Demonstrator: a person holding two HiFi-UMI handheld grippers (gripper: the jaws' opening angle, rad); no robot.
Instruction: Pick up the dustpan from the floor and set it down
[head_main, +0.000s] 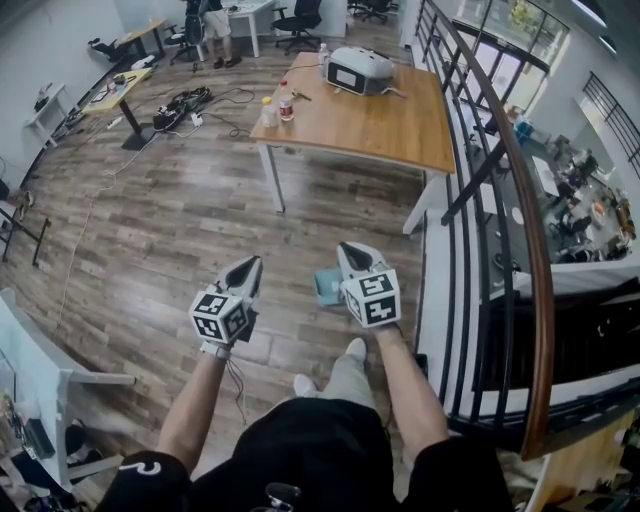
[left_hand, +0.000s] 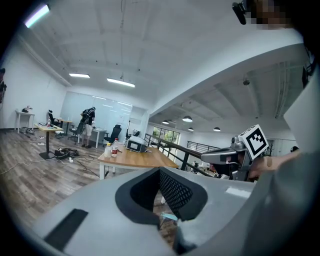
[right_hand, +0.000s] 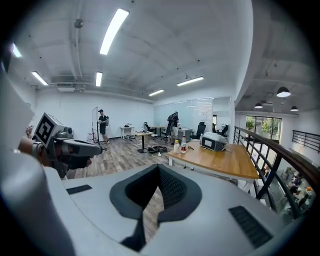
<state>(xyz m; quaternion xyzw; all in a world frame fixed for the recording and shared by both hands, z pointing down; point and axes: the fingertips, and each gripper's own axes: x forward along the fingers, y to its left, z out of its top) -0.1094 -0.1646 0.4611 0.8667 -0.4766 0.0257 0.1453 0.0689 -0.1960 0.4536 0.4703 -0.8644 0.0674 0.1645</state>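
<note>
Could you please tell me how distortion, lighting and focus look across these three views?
Head view: strong fisheye bends the railing into an arc; lighting is even. Left gripper view: dark vignetted corners; the near fingers look soft. Right gripper view: the ceiling light strip glares mildly; the wooden table is sharp.

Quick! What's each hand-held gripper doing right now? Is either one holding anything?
Left hand-held gripper: closed, holding nothing.
Right hand-held gripper: closed, holding nothing.

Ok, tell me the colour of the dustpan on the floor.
Teal; the dustpan shows best in the head view.
</note>
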